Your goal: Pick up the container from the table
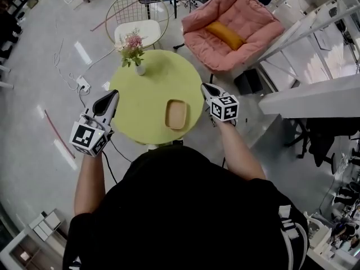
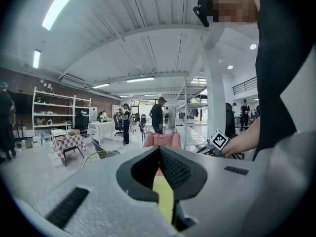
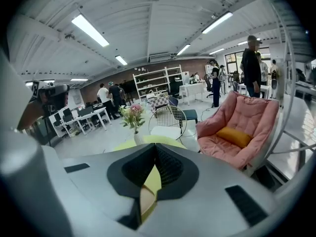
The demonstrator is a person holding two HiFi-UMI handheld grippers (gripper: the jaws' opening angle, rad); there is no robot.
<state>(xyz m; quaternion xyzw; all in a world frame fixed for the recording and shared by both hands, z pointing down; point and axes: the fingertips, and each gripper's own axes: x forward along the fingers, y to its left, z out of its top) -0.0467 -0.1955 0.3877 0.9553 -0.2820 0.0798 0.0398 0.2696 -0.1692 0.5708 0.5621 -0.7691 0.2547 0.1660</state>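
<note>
Currently my left gripper (image 1: 113,97) and right gripper (image 1: 207,88) flank the green table (image 1: 140,103), both pointing forward, jaws closed and empty. The tan container (image 1: 176,114) lies on the table, nearer the right gripper.

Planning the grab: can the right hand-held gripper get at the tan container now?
Probably yes: the right hand-held gripper hangs beside the container, bare table between. Shut jaws must open first.

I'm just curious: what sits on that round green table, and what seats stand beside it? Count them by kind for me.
container: 1
flower vase: 1
wire chair: 1
pink armchair: 1
Total: 4
</note>
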